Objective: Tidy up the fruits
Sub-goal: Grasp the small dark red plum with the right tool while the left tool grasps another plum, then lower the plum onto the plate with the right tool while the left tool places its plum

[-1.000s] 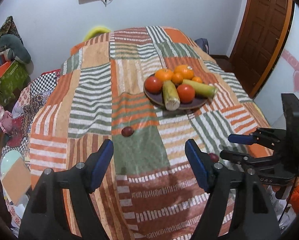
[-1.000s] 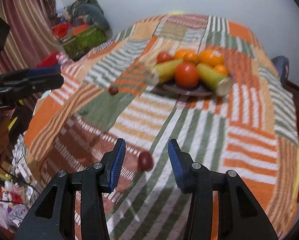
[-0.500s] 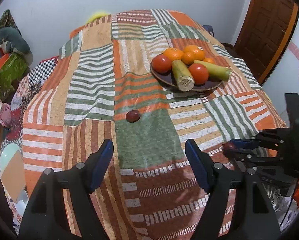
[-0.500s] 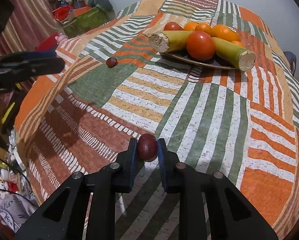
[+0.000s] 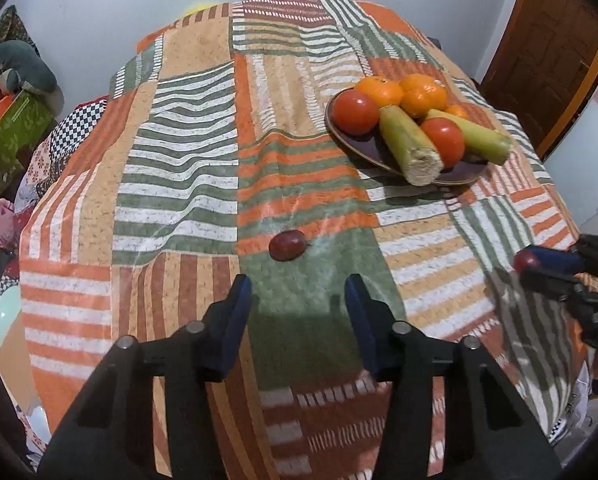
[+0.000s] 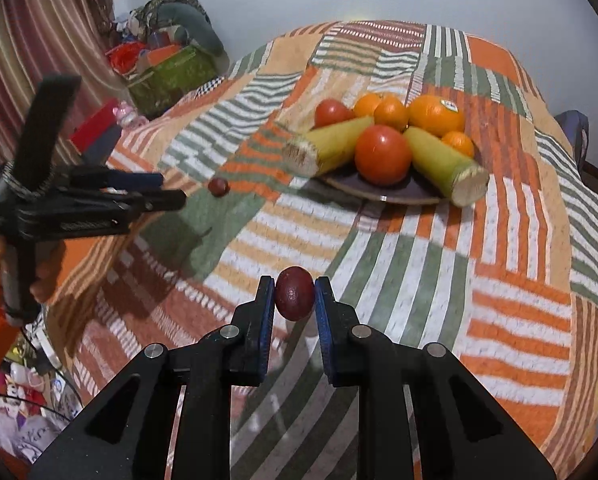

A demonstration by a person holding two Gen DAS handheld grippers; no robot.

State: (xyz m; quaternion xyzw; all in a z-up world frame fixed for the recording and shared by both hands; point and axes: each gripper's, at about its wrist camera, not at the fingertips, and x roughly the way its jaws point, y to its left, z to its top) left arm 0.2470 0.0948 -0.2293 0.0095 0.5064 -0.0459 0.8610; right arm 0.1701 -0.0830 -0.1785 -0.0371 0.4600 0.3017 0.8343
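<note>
My right gripper point(image 6: 295, 294) is shut on a small dark red plum point(image 6: 294, 298) and holds it above the patchwork cloth; it also shows in the left wrist view point(image 5: 527, 261). A second dark red plum point(image 5: 286, 244) lies on the cloth just ahead of my open left gripper point(image 5: 298, 300), between the lines of its fingers. That plum also shows in the right wrist view point(image 6: 219, 187), near the left gripper point(image 6: 159, 192). A dark plate point(image 5: 363, 148) at the back right holds tomatoes, oranges and two green-yellow stalks.
The table is covered by an orange, green and white patchwork cloth point(image 5: 179, 168). A green box point(image 5: 7, 136) and clutter stand to the left beyond the table. A wooden door point(image 5: 547, 48) is at the back right.
My right gripper closed on the near plum and lifted it off the cloth. My left gripper moved forward toward the other plum, still open.
</note>
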